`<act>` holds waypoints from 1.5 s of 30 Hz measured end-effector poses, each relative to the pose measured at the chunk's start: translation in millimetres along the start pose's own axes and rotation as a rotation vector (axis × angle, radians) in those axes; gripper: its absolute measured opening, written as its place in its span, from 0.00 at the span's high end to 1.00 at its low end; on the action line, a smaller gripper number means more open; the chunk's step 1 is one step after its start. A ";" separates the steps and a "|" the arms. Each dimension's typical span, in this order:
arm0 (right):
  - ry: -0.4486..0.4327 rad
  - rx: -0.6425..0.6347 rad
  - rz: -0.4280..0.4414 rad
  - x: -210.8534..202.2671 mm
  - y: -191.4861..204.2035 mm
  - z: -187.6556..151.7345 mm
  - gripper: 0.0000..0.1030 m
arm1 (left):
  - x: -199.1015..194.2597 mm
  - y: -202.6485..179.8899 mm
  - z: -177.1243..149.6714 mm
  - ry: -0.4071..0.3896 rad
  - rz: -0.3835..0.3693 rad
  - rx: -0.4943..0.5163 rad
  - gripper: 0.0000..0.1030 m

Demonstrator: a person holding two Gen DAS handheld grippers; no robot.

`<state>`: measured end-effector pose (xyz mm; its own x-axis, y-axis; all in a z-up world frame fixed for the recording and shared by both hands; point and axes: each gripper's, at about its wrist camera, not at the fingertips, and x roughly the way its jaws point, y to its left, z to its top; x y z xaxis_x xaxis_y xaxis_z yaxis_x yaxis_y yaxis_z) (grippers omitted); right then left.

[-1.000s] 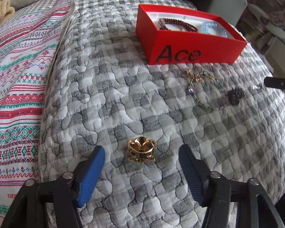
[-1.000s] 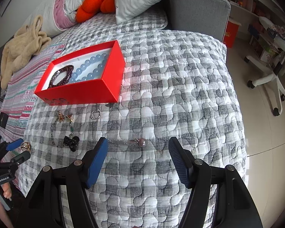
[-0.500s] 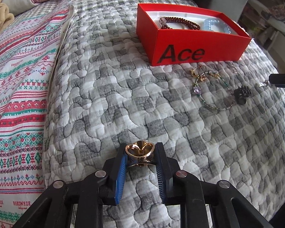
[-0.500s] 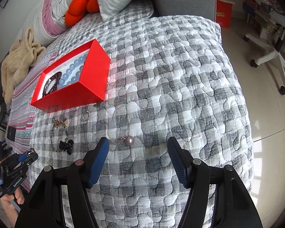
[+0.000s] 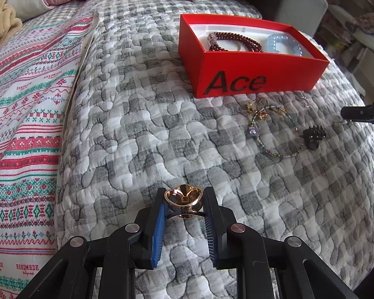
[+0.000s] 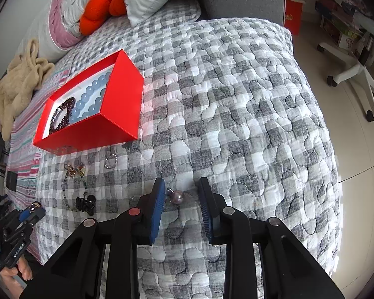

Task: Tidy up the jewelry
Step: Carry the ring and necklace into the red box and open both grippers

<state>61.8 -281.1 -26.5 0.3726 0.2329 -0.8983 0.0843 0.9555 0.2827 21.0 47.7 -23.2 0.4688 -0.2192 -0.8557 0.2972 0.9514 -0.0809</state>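
My left gripper is shut on a gold ring just above the grey checked quilt. The jaws of my right gripper are closing around a pearl pendant that lies on the quilt; the pads stand clear of it on both sides. A red box marked "Ace" sits farther back. It holds a dark red bead bracelet and a pale blue bead bracelet. In front of the box lie a beaded necklace with gold charms, a black hair clip and a small silver ring.
A striped patterned blanket covers the bed's left side. Pillows and an orange plush lie at the head. The quilt's edge drops to the floor on the right, where a white office chair stands. A person's hand holds the left gripper.
The left jaws closed on the gold ring, which now sits between the pads. The right jaws narrowed around the pearl pendant, and the right gripper came closer to it and rolled slightly.
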 end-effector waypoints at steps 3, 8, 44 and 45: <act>-0.007 -0.026 -0.033 2.0 6.8 -1.7 0.78 | -0.2 0.2 1.3 -0.003 0.003 -0.003 0.78; -0.002 -0.067 -0.048 0.5 13.7 -1.9 0.88 | -2.4 2.9 3.2 -0.016 0.005 -0.024 0.78; -0.255 -0.081 0.210 -41.9 87.9 64.3 0.88 | 17.9 -35.7 107.9 -0.271 -0.062 -0.010 0.78; -0.251 -0.080 0.209 -37.2 87.9 67.0 0.88 | 22.0 -35.7 109.4 -0.267 -0.056 -0.007 0.78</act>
<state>117.3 -217.9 54.3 0.5912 0.3833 -0.7096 -0.0876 0.9052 0.4159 111.7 -14.8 16.8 0.6544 -0.3204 -0.6849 0.3241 0.9372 -0.1287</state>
